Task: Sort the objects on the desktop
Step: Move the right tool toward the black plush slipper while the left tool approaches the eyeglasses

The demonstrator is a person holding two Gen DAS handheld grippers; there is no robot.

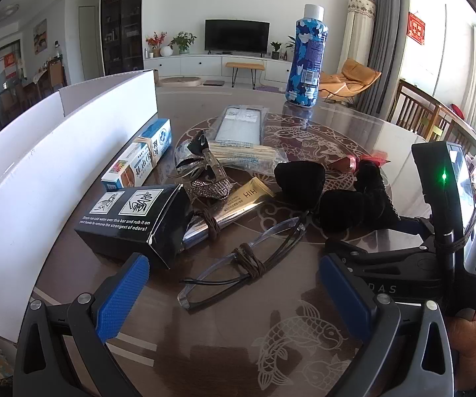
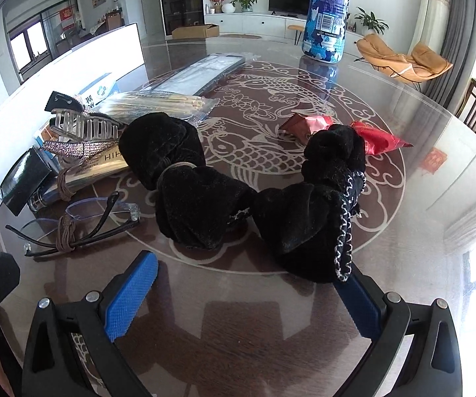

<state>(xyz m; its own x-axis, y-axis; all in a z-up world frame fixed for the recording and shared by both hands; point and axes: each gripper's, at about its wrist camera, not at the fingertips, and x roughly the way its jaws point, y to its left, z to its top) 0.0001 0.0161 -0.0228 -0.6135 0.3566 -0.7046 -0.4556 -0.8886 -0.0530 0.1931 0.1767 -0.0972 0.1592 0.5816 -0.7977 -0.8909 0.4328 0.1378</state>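
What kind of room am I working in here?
Most likely a home living-dining room: a round glass-topped table with carved fish, a television on a white cabinet, and an orange lounge chair by curtains.

Blue camouflage bottle (image 1: pixel 306 58), black velvet bows (image 2: pixel 238 195), red wrappers (image 2: pixel 378 140).

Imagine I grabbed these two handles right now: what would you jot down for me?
Left gripper: jaws open, empty, hovering over the folded glasses.
Right gripper: jaws open, empty, right behind the black velvet bows.
Black box, toothpaste box, hair clips, gold tube, snack packets and blue bottle sit loose on the table.
Nothing looks sorted yet; the white box waits alongside.
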